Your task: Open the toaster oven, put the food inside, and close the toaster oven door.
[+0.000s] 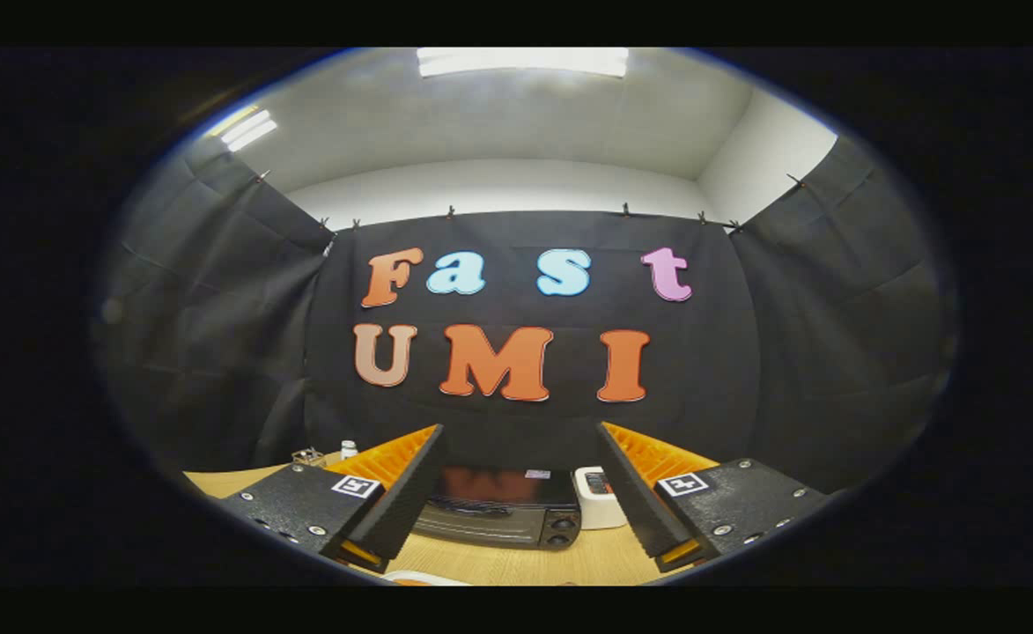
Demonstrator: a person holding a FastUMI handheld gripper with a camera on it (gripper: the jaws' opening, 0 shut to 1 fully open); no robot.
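Note:
A dark toaster oven (498,511) stands on the wooden table (560,563), beyond and between my two fingers, its door shut and two knobs at its right end. My gripper (520,475) is held well above the table and some way back from the oven. It is open, with a wide gap and nothing between the fingers. Close below the fingers, the rim of something white (424,578) peeks in on the table; I cannot tell what it is.
A small white box-like device (598,497) sits just right of the oven. Behind the left finger, at the table's far left, stand a small white bottle (349,449) and a small metal object (307,456). Black cloth walls close in the table's back and sides.

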